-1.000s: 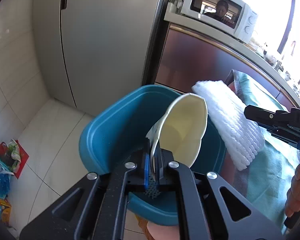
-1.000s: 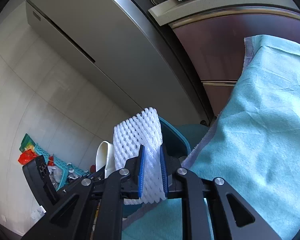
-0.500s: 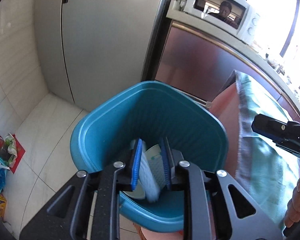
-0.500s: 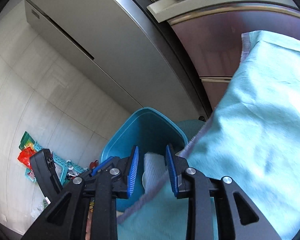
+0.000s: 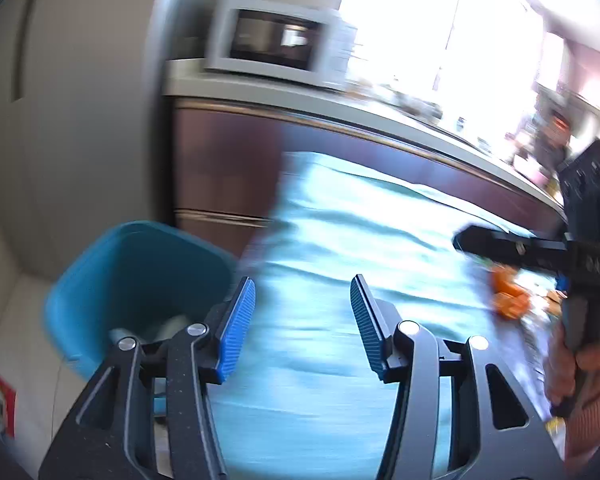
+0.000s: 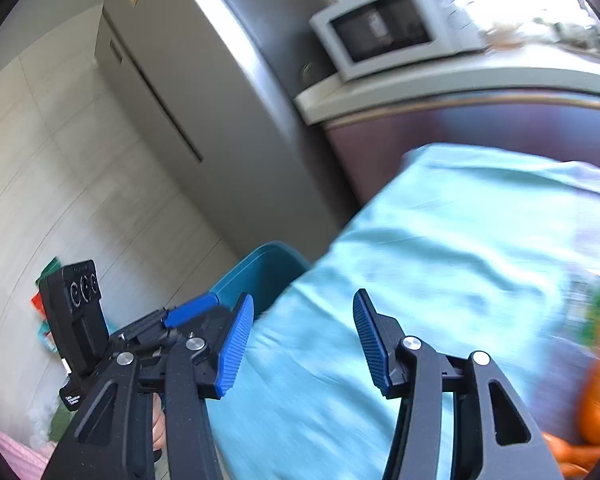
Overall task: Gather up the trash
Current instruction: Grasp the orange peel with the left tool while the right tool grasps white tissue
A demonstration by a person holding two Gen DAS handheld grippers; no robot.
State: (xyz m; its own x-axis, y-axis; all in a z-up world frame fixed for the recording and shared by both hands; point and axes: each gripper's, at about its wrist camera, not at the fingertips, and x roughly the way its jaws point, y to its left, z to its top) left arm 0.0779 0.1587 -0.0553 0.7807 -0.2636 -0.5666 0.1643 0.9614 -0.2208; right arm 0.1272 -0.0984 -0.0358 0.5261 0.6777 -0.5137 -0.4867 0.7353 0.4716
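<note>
Both views motion-blurred. Left gripper (image 5: 302,326) seen with jaws spread wide, nothing between; right gripper (image 6: 303,344) likewise spread, nothing held. Teal cloth (image 5: 340,240) spread beneath both. Teal bin (image 5: 140,272) stood on floor at cloth's left edge, mouth upward; pale trash (image 5: 172,326) glimpsed inside, orientation unreadable. Orange items (image 5: 508,300) lying on cloth at right, partly masked by right gripper's body. Microwave (image 6: 392,28) seen far on counter. Bin interior shown only in left view.

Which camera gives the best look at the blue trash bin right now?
The left wrist view. There the blue trash bin shows its rim, inner walls and some pale trash at the bottom, though blurred. In the right wrist view only its far rim and a bit of wall show, behind the left gripper and teal cloth.
</note>
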